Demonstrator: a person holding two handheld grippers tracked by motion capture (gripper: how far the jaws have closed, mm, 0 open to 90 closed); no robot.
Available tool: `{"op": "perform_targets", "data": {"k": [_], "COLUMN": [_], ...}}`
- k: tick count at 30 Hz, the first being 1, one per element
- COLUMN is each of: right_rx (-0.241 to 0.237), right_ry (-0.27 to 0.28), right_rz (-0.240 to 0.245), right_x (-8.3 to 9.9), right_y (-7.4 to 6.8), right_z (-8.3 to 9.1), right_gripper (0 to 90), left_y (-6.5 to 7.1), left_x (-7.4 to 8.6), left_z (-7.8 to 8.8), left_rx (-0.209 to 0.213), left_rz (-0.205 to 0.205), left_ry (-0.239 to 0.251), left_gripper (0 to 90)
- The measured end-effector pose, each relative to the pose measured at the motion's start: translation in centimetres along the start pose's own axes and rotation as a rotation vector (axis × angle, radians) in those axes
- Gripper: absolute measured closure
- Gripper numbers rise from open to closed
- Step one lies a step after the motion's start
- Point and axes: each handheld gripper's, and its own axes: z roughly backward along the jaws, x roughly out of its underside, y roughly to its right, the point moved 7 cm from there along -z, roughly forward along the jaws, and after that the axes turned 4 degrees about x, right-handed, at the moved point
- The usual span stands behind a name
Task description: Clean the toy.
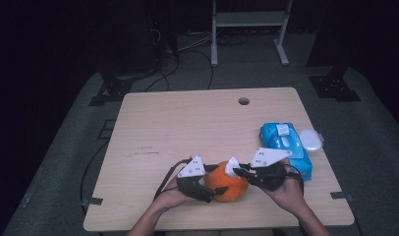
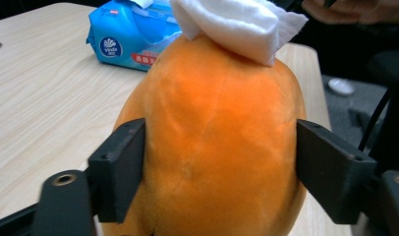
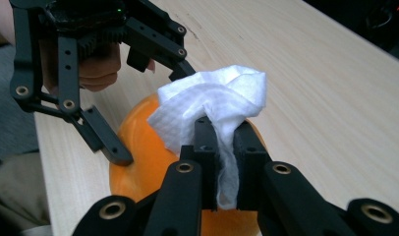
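An orange fruit (image 1: pixel 227 185) (a papaya, by its look) lies on the bench (image 1: pixel 187 123) near the front edge, between the two hands. It is bracketed by the left gripper (image 2: pixel 219 167), whose jaws stand one at each flank; in the left gripper view the left jaw seems to touch the skin, while a thin gap seems to remain at the right jaw, so a firm clamp cannot be affirmed. The fruit is judged to be steadied this way so that it does not roll while its surface is wiped.

A white wipe (image 3: pixel 212 105) is pinched between the closed jaws of the right gripper (image 3: pixel 226 147), the bunched part being laid on the top of the fruit. It is held by its tail, presumably so that the loose wad can be dragged over the skin.

A blue wipe pack (image 1: pixel 285 147) lies on the bench just right of the right hand, within easy reach, and a white lid-like object (image 1: pixel 311 139) rests beside it at the bench edge.

The wiping is judged to be under way, with the fruit's flanks not yet covered.
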Motion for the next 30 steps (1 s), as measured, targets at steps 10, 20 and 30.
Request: {"op": "perform_targets", "data": {"k": [10, 20, 30], "right_rx": [-0.009, -0.012, 0.017], "right_ry": [-0.02, -0.007, -0.008], "right_rz": [0.065, 0.026, -0.043], "right_x": [-0.6, -0.8, 0.3], "right_y": [-1.9, -0.9, 1.5], "right_z": [-0.9, -0.8, 0.0], "right_gripper": [82.4, 82.4, 82.3], "left_y": [0.9, 0.7, 1.4], "left_x": [-0.1, -0.1, -0.1], "left_z": [-0.7, -0.4, -0.8], "left_rx": [-0.017, -0.011, 0.033], "left_rz": [-0.055, -0.037, -0.061], "left_ry": [-0.04, -0.023, -0.029], "left_gripper": [23.4, 25.7, 25.6]}}
